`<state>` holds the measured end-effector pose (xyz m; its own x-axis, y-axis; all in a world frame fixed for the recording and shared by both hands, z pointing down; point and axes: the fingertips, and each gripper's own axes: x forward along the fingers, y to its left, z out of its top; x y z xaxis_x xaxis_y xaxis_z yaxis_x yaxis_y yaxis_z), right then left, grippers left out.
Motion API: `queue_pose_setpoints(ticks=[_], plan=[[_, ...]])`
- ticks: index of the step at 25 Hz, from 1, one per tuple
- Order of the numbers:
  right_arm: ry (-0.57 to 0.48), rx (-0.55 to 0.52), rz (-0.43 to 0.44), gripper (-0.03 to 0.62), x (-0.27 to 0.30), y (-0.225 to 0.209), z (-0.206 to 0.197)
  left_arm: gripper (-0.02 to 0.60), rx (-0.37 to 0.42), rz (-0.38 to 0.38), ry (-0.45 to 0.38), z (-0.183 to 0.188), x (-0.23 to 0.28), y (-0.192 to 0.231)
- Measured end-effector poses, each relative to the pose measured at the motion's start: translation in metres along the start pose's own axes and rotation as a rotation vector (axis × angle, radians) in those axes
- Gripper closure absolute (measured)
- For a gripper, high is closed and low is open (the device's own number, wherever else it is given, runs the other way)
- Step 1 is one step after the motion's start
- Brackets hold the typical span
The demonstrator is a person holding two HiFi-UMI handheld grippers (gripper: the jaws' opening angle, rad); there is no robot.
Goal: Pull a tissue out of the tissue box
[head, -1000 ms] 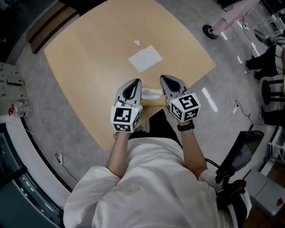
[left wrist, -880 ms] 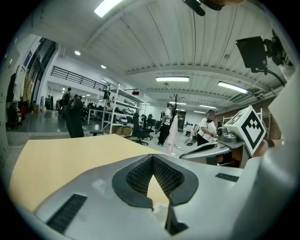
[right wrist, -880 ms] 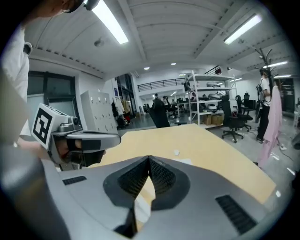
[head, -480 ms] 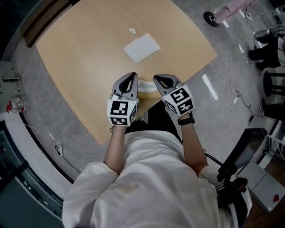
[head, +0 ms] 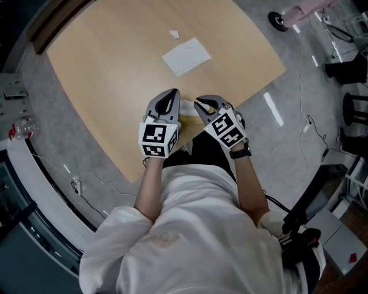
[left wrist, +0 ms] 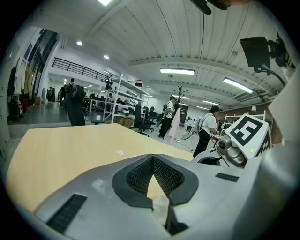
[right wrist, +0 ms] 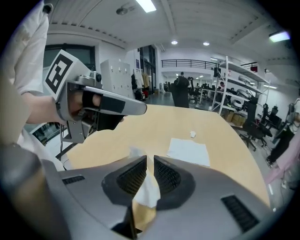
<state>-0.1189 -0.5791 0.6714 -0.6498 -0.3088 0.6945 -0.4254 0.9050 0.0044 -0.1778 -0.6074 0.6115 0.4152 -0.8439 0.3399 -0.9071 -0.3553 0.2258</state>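
Note:
A white tissue [head: 188, 108] sticks up between my two grippers at the near edge of the wooden table [head: 109, 69]. In the right gripper view my right gripper [right wrist: 146, 161] is shut on this tissue [right wrist: 149, 190]; a tan surface shows under it. The tissue box itself is hidden beneath the grippers. The right gripper [head: 199, 104] leans in toward the left gripper [head: 171, 93]. In the left gripper view my left gripper [left wrist: 152, 158] has its tips together, with a whitish bit low behind them and nothing gripped that I can make out.
A flat loose tissue [head: 186, 55] and a small white scrap [head: 175, 34] lie farther out on the table. The table's near edge runs right by the person's body. Cables [head: 86, 192], a bottle [head: 22, 127] and a pink wheeled cart [head: 290, 14] stand on the floor around.
The right gripper has swung left onto the upright tissue and shut on it. The left gripper has hardly moved.

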Motion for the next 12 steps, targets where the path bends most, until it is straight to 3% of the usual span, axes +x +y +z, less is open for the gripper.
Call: queue_pose_setpoints(ticks=[3,12], plan=[[0.039,-0.037,-0.002,0.503,0.008,0.002,-0.008,0.581,0.011,0.002,0.015,-0.003,0.001,0.001],[0.133,-0.125,-0.028,0.499,0.015,0.006,-0.022,0.581,0.005,0.005,0.03,-0.009,-0.001,0.003]])
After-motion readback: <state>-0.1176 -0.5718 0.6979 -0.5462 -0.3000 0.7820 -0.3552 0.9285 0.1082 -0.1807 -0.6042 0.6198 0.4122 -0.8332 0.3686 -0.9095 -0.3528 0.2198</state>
